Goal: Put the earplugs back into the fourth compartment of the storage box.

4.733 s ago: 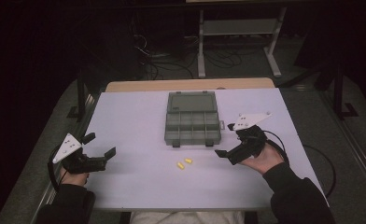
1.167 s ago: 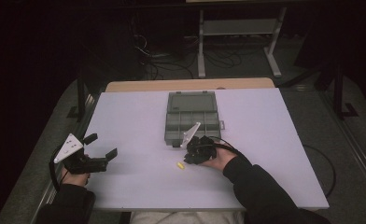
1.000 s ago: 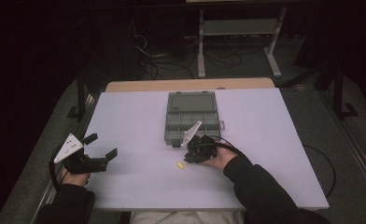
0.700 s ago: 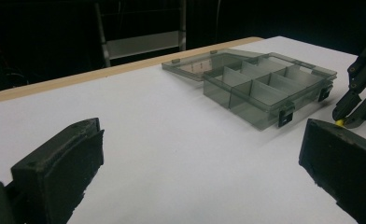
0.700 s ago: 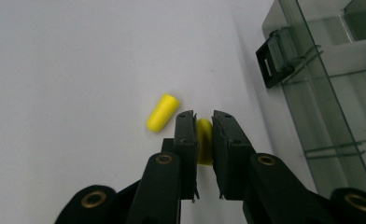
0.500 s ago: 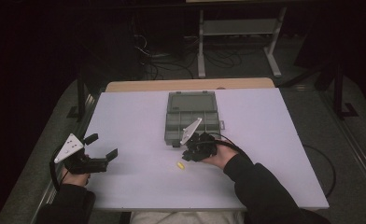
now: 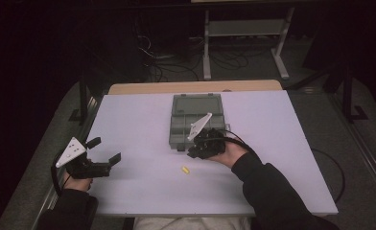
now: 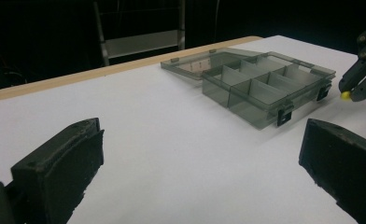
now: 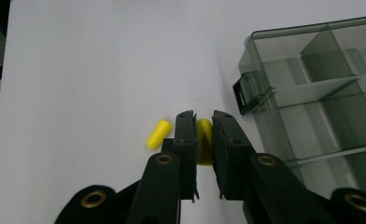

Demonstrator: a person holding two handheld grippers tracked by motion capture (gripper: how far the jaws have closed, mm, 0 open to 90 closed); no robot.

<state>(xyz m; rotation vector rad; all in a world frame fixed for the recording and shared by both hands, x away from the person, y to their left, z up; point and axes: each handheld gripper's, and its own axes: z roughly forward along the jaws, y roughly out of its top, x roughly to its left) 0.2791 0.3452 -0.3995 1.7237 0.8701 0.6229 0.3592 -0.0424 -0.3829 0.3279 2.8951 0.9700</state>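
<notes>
Step in hand, as judged: transfer of yellow foam earplugs to the grey translucent compartment box (image 7: 191, 122) on the white bench (image 7: 128, 124).

Right hand-held gripper (image 9: 203, 122): clamped on one yellow earplug (image 9: 204, 140), just beside the box's front latch.

Left hand-held gripper (image 7: 104, 151): jaws wide apart, idle, well apart from the box.

Next move, as judged: carry over the front wall, release above a compartment.

Second earplug (image 7: 186, 169): on the bench near the box's front in the high view; grip on the first plain in the right gripper view.
</notes>
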